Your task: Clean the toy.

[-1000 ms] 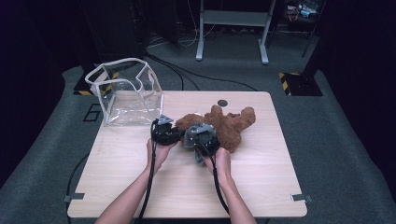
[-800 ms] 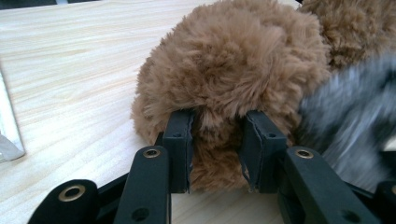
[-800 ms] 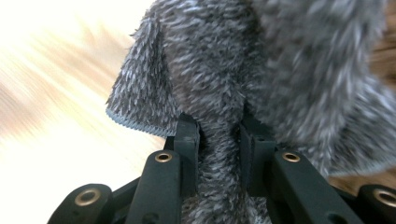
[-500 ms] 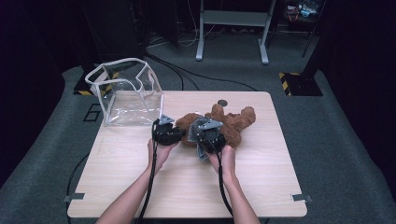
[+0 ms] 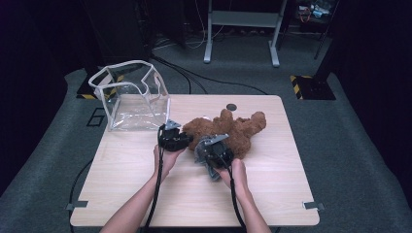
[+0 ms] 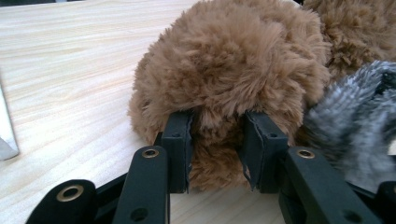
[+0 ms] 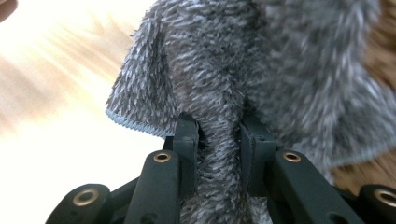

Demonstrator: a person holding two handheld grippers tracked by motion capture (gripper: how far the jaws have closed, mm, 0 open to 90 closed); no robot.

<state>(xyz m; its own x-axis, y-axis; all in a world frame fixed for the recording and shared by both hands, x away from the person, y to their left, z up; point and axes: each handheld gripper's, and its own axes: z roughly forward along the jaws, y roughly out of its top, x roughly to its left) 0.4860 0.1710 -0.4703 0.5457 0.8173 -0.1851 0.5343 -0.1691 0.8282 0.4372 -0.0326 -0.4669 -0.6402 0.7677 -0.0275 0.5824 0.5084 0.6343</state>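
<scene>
A brown plush teddy bear [image 5: 238, 130] lies on the wooden table [image 5: 272, 184], right of centre. My left gripper [image 5: 183, 141] sits at the bear's left end, and in the left gripper view it [image 6: 215, 144] is shut on a round tuft of the brown plush [image 6: 229, 79]. Beside it, my right gripper [image 5: 214, 154] is at the bear's near side. In the right gripper view it [image 7: 219, 144] is shut on a fold of grey furry cloth [image 7: 219, 70], which the left gripper view has at its right edge as grey cloth [image 6: 355, 126].
A clear plastic bag [image 5: 131, 94] with a white rim stands open at the table's back left corner. A small black disc [image 5: 231, 107] lies near the back edge. Grey metal stand legs [image 5: 240, 29] rise on the floor behind the table.
The right gripper has shifted slightly to the right with the grey cloth. The left gripper and the bear have stayed where they were.
</scene>
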